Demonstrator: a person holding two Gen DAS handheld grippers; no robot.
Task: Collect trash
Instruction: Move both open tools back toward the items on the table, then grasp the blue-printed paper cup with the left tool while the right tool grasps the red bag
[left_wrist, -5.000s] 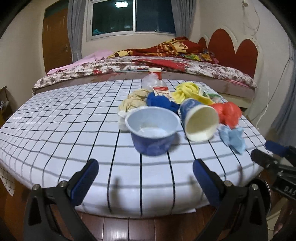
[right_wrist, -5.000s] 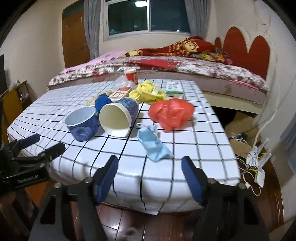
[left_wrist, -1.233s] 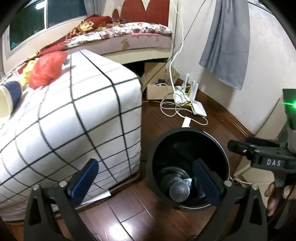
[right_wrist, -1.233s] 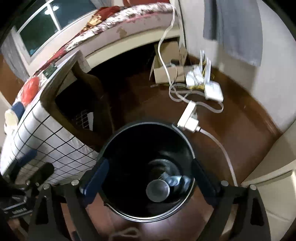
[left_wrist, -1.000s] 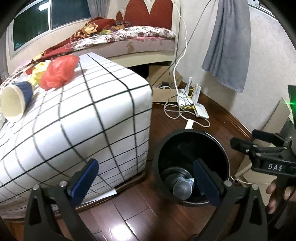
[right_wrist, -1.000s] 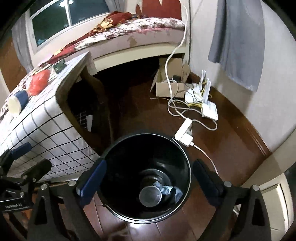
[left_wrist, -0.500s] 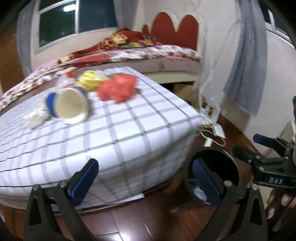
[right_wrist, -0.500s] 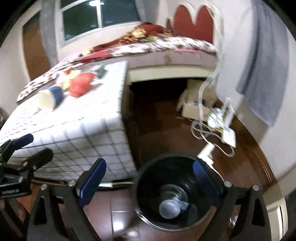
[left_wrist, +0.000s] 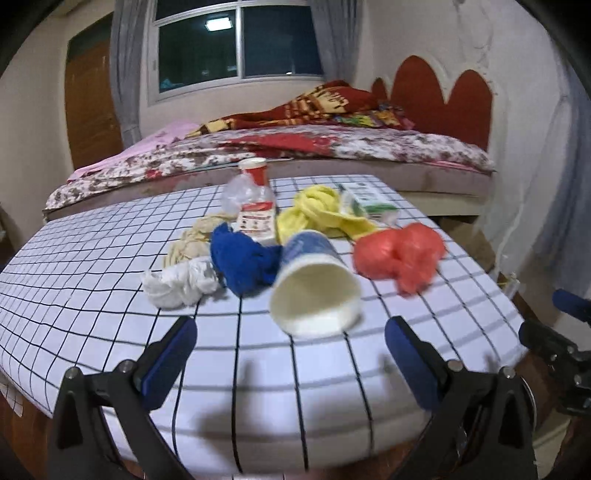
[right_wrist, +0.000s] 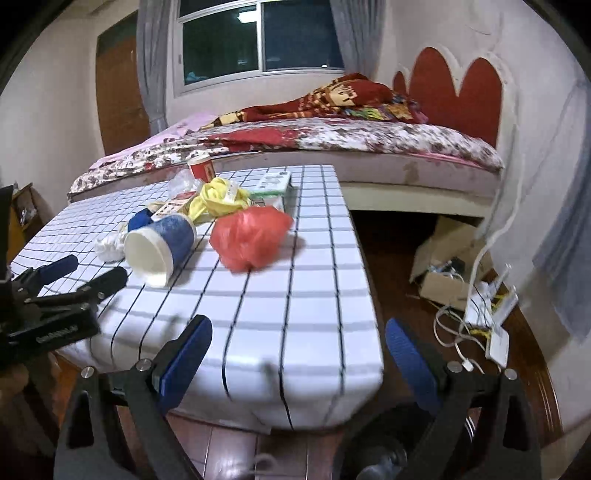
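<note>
Step in hand: approach for the next pickup. Left claw (left_wrist: 286, 354) and right claw (right_wrist: 297, 354) both gape wide, empty. The toppled paper cup (left_wrist: 314, 291) lies on the table (left_wrist: 110, 295), nearest; grasping its rim looks the likely next move.

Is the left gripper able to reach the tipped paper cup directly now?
Probably yes. The left gripper is open and empty, the paper cup lies on its side straight ahead, and nothing stands between them on the table.
</note>
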